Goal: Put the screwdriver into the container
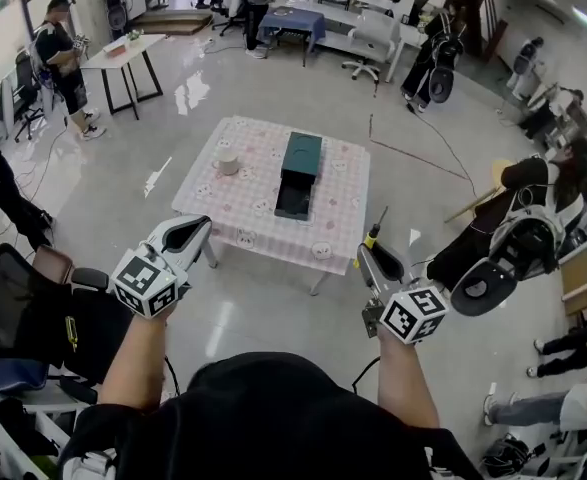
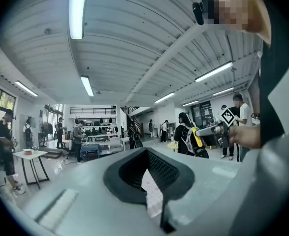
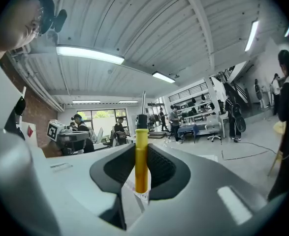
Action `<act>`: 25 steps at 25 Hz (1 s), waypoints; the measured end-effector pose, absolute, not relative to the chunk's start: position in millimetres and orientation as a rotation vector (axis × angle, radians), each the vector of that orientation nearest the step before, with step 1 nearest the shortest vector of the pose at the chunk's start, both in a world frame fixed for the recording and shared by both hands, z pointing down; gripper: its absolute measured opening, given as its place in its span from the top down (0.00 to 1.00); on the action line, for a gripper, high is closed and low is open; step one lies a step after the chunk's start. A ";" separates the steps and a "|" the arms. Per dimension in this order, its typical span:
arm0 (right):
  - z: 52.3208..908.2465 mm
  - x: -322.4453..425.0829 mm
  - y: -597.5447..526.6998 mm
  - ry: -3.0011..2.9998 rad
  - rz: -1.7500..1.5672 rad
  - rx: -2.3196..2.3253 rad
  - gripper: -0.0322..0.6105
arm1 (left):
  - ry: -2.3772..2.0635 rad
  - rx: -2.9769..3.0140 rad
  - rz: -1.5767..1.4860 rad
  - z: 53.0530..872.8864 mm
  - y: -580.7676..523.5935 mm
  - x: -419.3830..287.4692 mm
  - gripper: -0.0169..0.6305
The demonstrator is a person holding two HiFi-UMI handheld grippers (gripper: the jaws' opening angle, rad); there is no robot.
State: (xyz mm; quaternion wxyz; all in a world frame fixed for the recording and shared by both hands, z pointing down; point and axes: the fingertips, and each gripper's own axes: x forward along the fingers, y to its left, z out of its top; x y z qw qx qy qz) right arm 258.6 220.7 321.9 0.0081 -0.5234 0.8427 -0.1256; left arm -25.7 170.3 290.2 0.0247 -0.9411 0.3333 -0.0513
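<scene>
right gripper view shows us the right gripper (image 3: 142,173) closed on the screwdriver (image 3: 141,151). its ribbed black pads press either side of the yellow handle, low down, and the black collar and thin metal shaft rise clear above the jaws. the handle looks like smooth hard plastic, round in section. the shaft is bright steel, narrow and straight.

we judge the screwdriver light, stiff and not fragile, and a little slippery where the plastic is glossy, so the ribbed pads matter. the thick handle seems the right place to hold it, since the shaft would be too thin and slick to pinch well. with most of its length standing free above the pads, it could pivot in the grip when we tilt it to lower it in.

the left gripper (image 2: 151,178) is closed too, its pads meeting with nothing between them.

in the head view both grippers hang in front of us, well short of the table (image 1: 235,230), which wears a pink checked cloth. the container (image 1: 301,156) sits near the middle of the table. it is a dark green, hard-edged rectangular box with a black, open-looking section at its near end, and we cannot tell how deep it is. a pale roll (image 1: 227,160) lies near it on the left. the screwdriver is well apart from the container, so the putting-in is not yet begun.
</scene>
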 end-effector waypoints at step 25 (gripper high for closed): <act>326.6 231.9 167.3 2.606 -0.419 -1.653 0.79 | 1.020 -2.962 -0.173 305.7 104.6 -59.4 0.97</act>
